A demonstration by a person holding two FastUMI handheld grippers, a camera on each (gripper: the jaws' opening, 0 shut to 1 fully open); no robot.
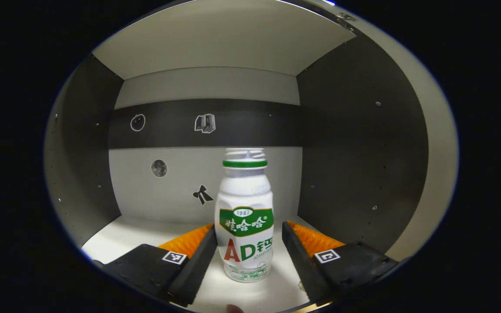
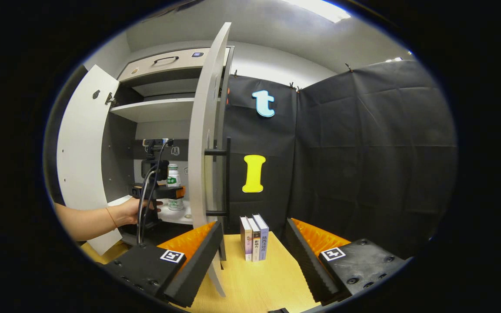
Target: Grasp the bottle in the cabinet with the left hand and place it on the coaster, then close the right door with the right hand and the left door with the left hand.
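The bottle (image 1: 245,217) stands upright on the cabinet's pale shelf (image 1: 124,237), right between the fingers of the left tool (image 1: 247,243). The tool is spread wide; the left finger looks just beside or touching the bottle, I cannot tell which, and a clear gap shows at the right one. It's a white plastic bottle, waisted at the neck, with a green band under the cap and a green label. Behind it, the cabinet's back wall (image 1: 168,191) is pale with a dark strip and small stickers.

From the right gripper view, a hand (image 2: 134,211) holds the left tool (image 2: 180,191) inside the open cabinet, the bottle (image 2: 174,186) just beyond. The right door (image 2: 205,143) stands open edge-on, the left door (image 2: 81,148) swung wide. The right tool (image 2: 252,252) hangs wide open, holding nothing, over the wooden tabletop (image 2: 255,282), near three upright books (image 2: 254,237).
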